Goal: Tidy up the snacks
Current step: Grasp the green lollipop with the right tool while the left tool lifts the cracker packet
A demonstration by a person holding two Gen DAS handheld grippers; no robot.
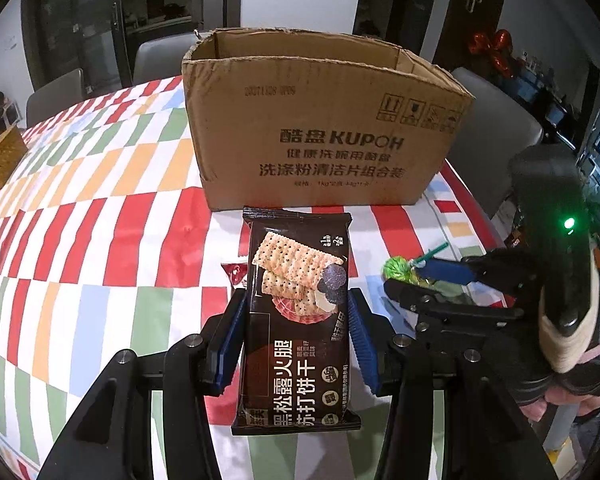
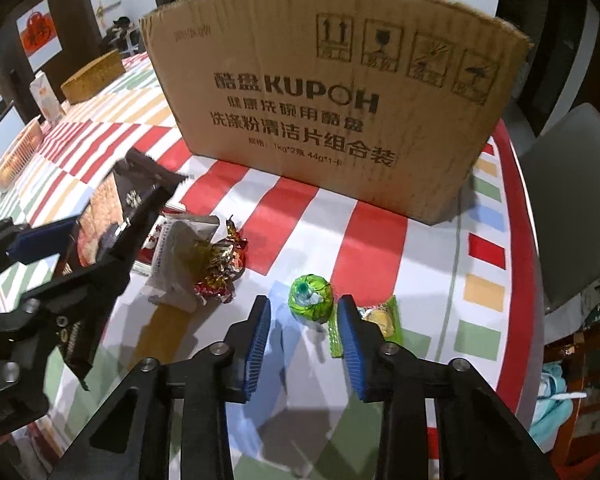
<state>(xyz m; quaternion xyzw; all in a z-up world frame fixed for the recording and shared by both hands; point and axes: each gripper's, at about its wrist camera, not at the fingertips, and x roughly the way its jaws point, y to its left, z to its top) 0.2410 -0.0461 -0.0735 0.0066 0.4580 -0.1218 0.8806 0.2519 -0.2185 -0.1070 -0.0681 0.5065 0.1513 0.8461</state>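
Big open-topped cardboard box (image 1: pixel 324 120) stands on the checked tablecloth (image 1: pixel 100 220), its inside hidden from here. Just in front, the left gripper (image 1: pixel 296 336) clamps a dark cracker packet (image 1: pixel 298 320). The right gripper (image 2: pixel 304 344) hangs spread open around a green-wrapped lollipop (image 2: pixel 311 298), pads not touching it.

We see bright overhead indoor light; soft shadows on the checked red-white-green tabletop (image 2: pixel 308 216). Fisheye bends edges, corners black; dark background, slight motion blur left.
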